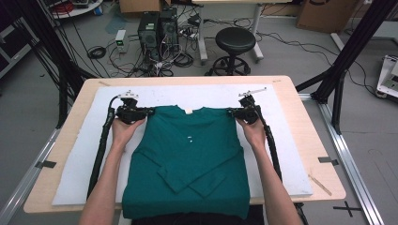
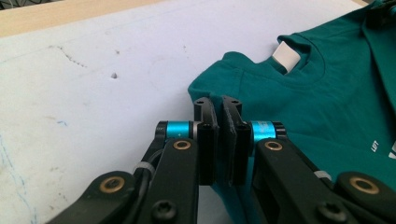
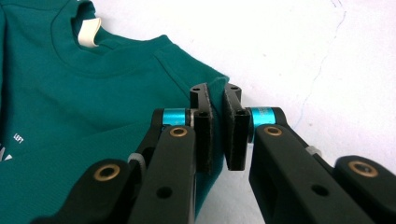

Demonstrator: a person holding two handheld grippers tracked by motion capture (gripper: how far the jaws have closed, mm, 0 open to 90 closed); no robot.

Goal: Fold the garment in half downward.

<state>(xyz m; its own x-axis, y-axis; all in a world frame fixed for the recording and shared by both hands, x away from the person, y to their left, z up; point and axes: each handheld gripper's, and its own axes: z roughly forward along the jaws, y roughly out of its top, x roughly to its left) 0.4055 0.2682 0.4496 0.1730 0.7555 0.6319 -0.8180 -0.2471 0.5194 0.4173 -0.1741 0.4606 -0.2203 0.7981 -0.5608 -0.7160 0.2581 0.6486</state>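
the green t-shirt [image 1: 187,154] is laid flat on the white-padded surface [image 1: 80,154], sleeves already folded inward across the body. each shoulder corner is clamped, one by the left gripper [image 2: 217,108] and one by the right gripper [image 3: 216,95], so the lengthwise fold looks yet to be made.

Light is even and soft in the high view, coming from above: the white mat [image 1: 187,96] is bright without glare, and the forearms cast only faint shadows. The floor at the far edge is dimmer, and the whole picture is slightly soft. In the left gripper view the black jaws near the camera are sharp, with small glints on brass bolts, and the far table edge [image 2: 70,11] blurs. In the right gripper view the green shirt [image 3: 93,93] shows crisp weave; the mat behind is nearly washed out.
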